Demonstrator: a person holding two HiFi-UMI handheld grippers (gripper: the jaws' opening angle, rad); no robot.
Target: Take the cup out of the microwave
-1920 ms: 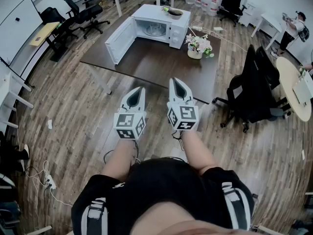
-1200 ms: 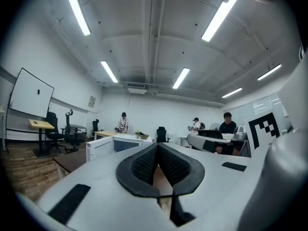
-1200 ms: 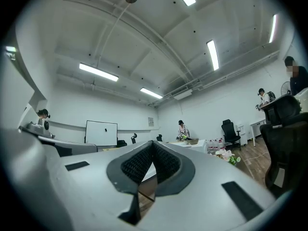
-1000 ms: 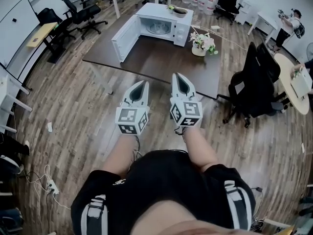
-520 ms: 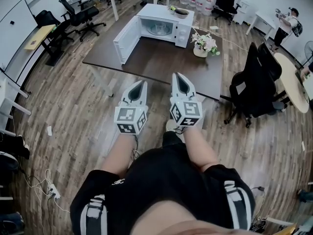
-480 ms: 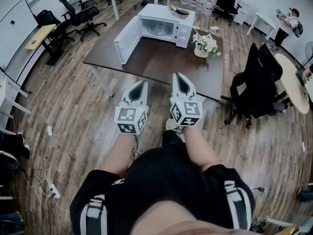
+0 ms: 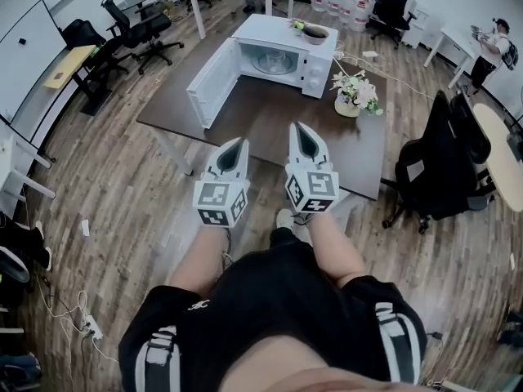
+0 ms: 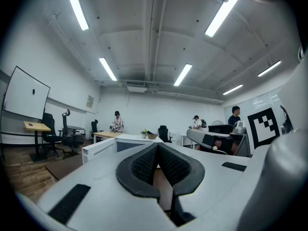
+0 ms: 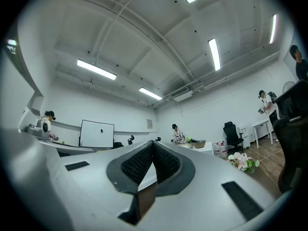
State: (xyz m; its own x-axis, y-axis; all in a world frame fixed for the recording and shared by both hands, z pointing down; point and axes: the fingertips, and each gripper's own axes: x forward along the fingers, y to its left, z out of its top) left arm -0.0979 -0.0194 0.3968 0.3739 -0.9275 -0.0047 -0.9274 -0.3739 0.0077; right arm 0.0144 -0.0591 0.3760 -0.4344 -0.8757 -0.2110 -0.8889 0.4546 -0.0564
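A white microwave (image 7: 282,51) stands at the far side of a dark brown table (image 7: 270,117), its door (image 7: 211,80) swung wide open to the left. Inside I make out a pale round turntable (image 7: 274,62); no cup can be told apart at this distance. Both grippers are held level side by side over the wooden floor, short of the table's near edge. My left gripper (image 7: 238,143) is shut and empty, as is my right gripper (image 7: 297,126). In the left gripper view the jaws (image 8: 157,144) meet at the tip, with the microwave (image 8: 103,148) small beyond them.
A bowl (image 7: 315,33) sits on top of the microwave. A pot of flowers (image 7: 357,92) stands on the table to its right. A black office chair (image 7: 441,174) is at the table's right end. More desks, chairs and people fill the room's edges.
The table and microwave have come closer and sit lower in the head view as I walk toward them. Both grippers keep their pose and stay shut.
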